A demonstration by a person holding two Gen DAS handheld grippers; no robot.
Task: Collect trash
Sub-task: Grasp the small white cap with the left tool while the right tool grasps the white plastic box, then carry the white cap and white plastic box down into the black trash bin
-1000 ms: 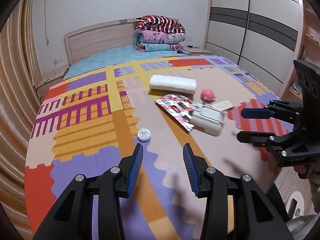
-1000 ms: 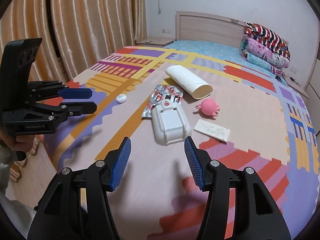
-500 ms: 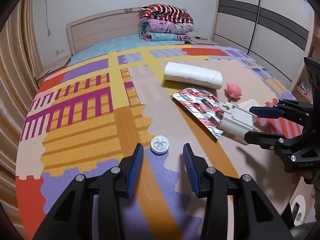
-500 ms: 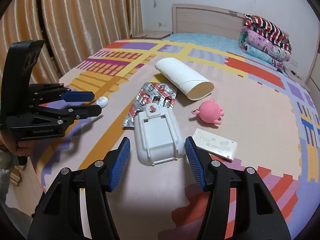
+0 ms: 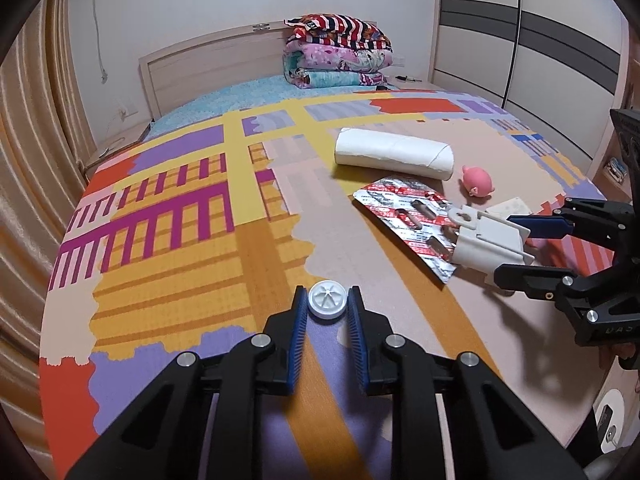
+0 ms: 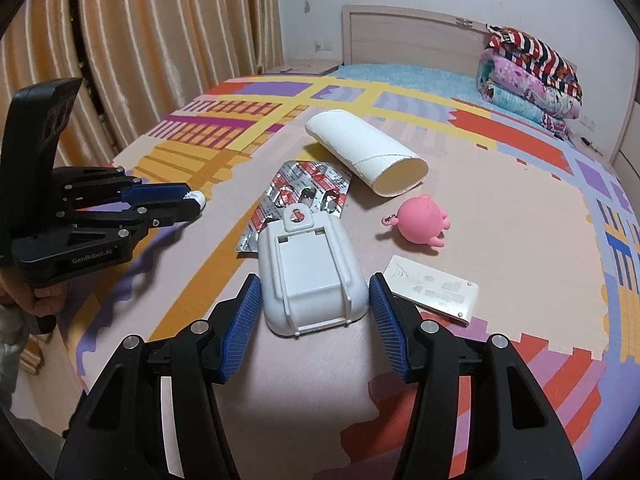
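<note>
On the patterned mat, the left gripper (image 5: 327, 304) has just closed its ribbed blue pads onto a round white cap (image 5: 327, 299); the right gripper (image 6: 315, 300) stands open astride a smooth white plastic case (image 6: 310, 276), not touching.

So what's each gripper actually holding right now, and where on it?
The left gripper, whose jaws have just been closing, pinches the white bottle cap across its rim. The right gripper straddles the white plastic case, pads not yet pressing it.
</note>
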